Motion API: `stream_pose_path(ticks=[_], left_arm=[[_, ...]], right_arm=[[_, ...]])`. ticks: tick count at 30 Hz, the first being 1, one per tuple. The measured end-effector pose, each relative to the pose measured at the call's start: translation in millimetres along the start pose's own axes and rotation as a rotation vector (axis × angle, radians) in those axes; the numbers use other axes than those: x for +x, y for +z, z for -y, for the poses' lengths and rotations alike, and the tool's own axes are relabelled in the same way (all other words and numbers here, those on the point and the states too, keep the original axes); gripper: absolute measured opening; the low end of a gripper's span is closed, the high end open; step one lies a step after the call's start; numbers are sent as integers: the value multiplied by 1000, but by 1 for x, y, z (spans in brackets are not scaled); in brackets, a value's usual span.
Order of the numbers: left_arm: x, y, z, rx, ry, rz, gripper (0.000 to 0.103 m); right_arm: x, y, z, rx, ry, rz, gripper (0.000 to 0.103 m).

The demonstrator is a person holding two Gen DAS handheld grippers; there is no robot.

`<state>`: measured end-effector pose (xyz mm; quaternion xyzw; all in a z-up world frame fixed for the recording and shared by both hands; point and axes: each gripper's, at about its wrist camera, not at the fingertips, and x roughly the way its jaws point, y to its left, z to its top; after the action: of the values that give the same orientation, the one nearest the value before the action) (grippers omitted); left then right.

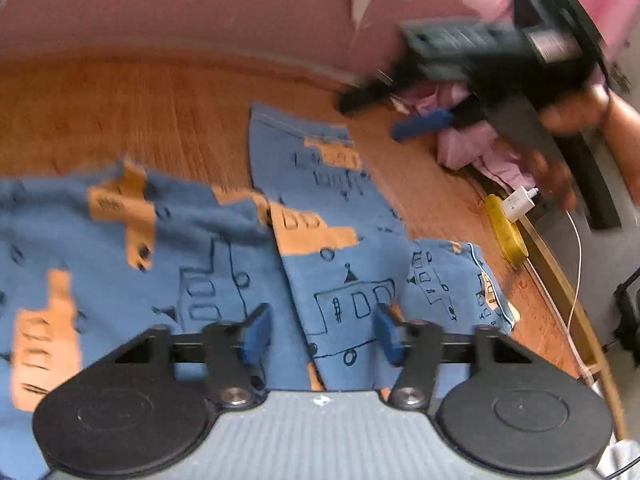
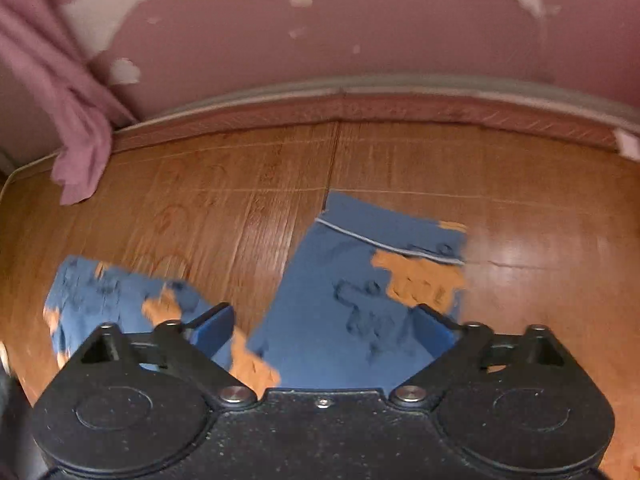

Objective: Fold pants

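Note:
Blue pants (image 1: 344, 280) with orange patches and drawn buildings lie spread on the wooden floor, one leg stretching away toward the wall. My left gripper (image 1: 322, 332) hovers over the cloth, open, nothing between its blue pads. In the left wrist view the right gripper (image 1: 370, 118) shows blurred at the upper right, held by a hand (image 1: 568, 116), fingers apart, past the far end of the leg. In the right wrist view the right gripper (image 2: 324, 328) stands wide open above a pant leg (image 2: 352, 292) with its white-piped hem pointing at the wall. Another part of the pants (image 2: 100, 296) lies to the left.
A pink cloth heap (image 1: 480, 148), a yellow object (image 1: 506, 228) and a white charger (image 1: 520, 200) with its cable lie along the floor's right edge. A pink curtain (image 2: 80, 140) hangs at the left. A baseboard (image 2: 400, 108) and pink wall bound the far side.

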<state>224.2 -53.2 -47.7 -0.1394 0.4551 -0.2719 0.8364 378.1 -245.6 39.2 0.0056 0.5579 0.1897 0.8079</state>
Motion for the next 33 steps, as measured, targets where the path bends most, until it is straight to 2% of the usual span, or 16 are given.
stream_pose_path(ticks=[1, 2, 4, 8, 11, 16, 20, 21, 22, 23, 25, 26, 29, 33], left_arm=[[3, -1, -3, -16, -13, 0, 47], [3, -2, -4, -19, -15, 11, 44], [3, -2, -9, -33, -28, 11, 29], [5, -4, -20, -102, -59, 3, 19], [6, -3, -23, -115, -60, 1, 13], [7, 1, -28, -153, -57, -10, 5], [10, 1, -28, -148, -45, -13, 2], [8, 1, -28, -145, -42, -13, 2], [8, 1, -27, -145, -41, -14, 2], [12, 1, -24, -149, -40, -15, 2], [10, 1, -26, -160, -44, -15, 2], [9, 1, -27, -164, -45, -14, 1], [9, 1, -30, -167, -48, -18, 2], [11, 1, -31, -180, -55, -20, 2]], right_arm=[[10, 8, -2, 24, 3, -24, 82], [21, 16, -4, 47, 7, -51, 79], [40, 25, -8, 81, 7, -90, 70], [62, 34, -26, 47, -103, -104, 68], [70, 37, -35, 39, -146, -106, 68], [82, 32, -53, -47, -269, -69, 67], [89, 23, -52, -9, -258, -65, 59], [88, 21, -53, -28, -259, -50, 53], [87, 19, -54, -46, -257, -34, 42], [85, 17, -53, -44, -255, -21, 37], [82, 16, -50, -25, -229, -4, 11], [80, 15, -46, -14, -204, 0, 5], [72, 7, -33, 19, -141, 16, 2], [56, -3, -16, 39, -63, 81, 1]])
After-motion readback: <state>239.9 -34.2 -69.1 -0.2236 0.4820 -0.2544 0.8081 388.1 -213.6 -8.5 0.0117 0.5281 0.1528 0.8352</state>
